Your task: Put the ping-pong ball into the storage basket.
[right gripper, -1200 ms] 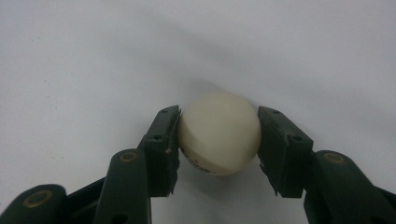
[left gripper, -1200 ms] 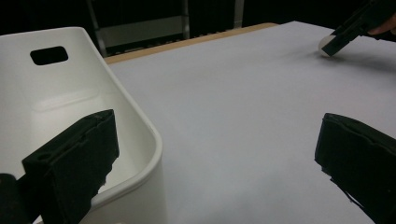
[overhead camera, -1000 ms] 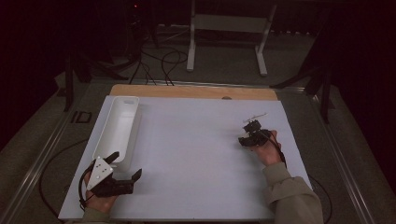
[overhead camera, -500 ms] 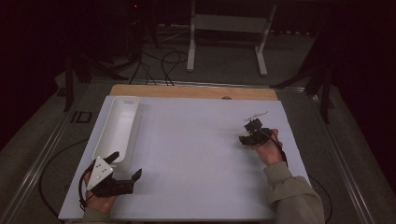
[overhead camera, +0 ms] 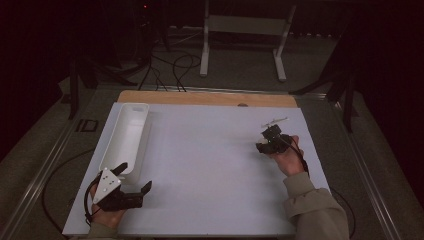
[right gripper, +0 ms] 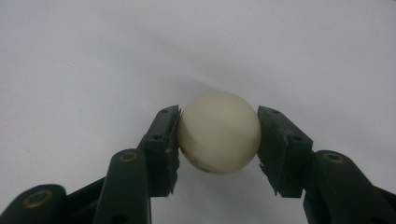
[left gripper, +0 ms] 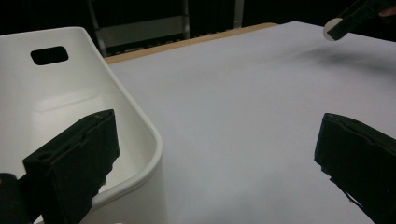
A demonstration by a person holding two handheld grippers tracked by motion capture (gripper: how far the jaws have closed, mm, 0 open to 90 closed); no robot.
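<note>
The right gripper (right gripper: 218, 140) clamps the ball (right gripper: 218, 132), fingers (right gripper: 163, 140) pressed to both its sides, over the surface's (overhead camera: 210, 150) far right. Nothing has shifted since a second ago; the grasp looks settled. The left gripper (overhead camera: 131, 176), fingers spread and empty, rests beside the bin (overhead camera: 125, 135).

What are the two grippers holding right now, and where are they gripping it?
The right gripper holds a white ball, its jaws pressing on opposite sides at the widest part. The left gripper is open and holds nothing.
</note>
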